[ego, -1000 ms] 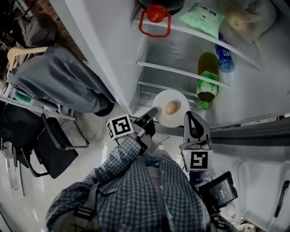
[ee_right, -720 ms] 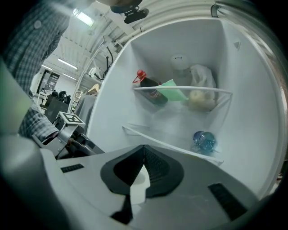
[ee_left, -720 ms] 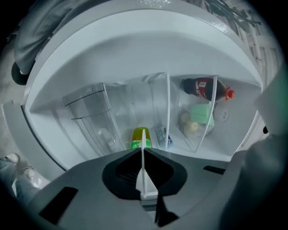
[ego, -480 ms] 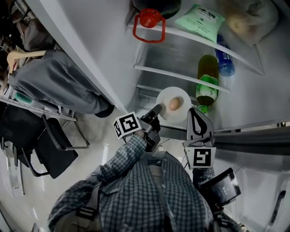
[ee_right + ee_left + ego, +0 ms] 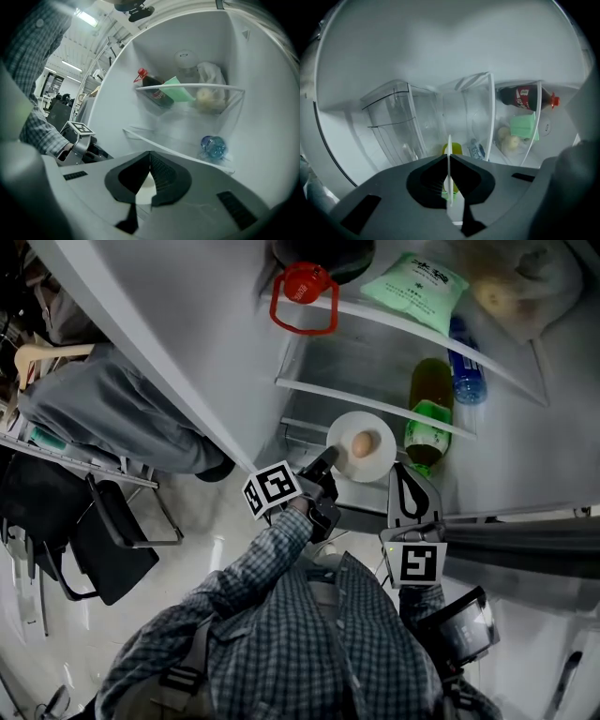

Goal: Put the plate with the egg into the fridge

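Observation:
A white plate (image 5: 375,457) with a brown egg (image 5: 363,443) on it is held at the fridge's lower shelves, just left of a green bottle (image 5: 428,423). My left gripper (image 5: 328,462) is shut on the plate's near-left rim. In the left gripper view the plate (image 5: 449,145) shows edge-on as a thin white line between the jaws of that gripper (image 5: 449,164). My right gripper (image 5: 403,471) hangs just below and right of the plate, shut and empty. In the right gripper view its jaws (image 5: 150,154) meet at the tips.
The open fridge door (image 5: 159,352) stands on the left. The upper glass shelf (image 5: 375,390) carries a blue water bottle (image 5: 466,362); higher up are a red-capped cola bottle (image 5: 302,292), a green packet (image 5: 419,277) and a bag (image 5: 511,287). Clear drawers (image 5: 393,122) sit low. A black chair (image 5: 103,549) stands behind.
My left gripper has carried the plate and egg up and deeper toward the shelves, away from the right gripper, which has stayed roughly in place.

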Available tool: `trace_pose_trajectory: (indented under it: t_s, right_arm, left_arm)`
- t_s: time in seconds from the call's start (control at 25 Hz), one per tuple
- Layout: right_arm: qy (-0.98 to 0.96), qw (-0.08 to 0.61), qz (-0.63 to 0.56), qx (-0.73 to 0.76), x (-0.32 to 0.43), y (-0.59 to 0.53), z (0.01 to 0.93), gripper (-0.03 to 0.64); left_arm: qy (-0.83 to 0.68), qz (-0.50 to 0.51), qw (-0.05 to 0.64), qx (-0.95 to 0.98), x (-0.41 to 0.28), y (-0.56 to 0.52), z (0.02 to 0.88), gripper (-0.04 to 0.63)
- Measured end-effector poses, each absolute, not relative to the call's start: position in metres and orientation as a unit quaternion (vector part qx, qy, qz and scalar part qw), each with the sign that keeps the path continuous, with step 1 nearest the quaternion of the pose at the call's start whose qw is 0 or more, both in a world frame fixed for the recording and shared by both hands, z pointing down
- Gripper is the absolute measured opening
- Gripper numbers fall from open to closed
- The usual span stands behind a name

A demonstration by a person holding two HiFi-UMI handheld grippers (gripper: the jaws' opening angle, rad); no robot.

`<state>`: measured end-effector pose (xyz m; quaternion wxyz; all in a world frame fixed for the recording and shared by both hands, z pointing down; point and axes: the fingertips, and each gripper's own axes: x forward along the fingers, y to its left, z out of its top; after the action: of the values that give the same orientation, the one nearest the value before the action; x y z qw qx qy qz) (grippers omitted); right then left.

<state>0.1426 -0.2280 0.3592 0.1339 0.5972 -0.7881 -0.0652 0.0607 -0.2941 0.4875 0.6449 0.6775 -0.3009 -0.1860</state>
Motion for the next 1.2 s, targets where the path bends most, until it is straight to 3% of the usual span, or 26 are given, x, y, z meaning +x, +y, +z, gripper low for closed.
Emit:
trace_pose_trajectory:
  t_s: [0.52, 1.2]
  right_arm:
    - [-0.784, 0.171, -0.059, 0.594, 0.154, -0.245, 0.382, 0.006]
    - [-0.768, 0.304, -0.086, 0.558, 0.150, -0.256, 0.434, 0.006]
  left_arm:
    - [-0.335, -0.203, 0.644, 0.657, 0.069, -0.336, 0.500, 0.020]
    - [-0.373, -0.190, 0.642, 0.642, 0.083, -0.364, 0.514, 0.020]
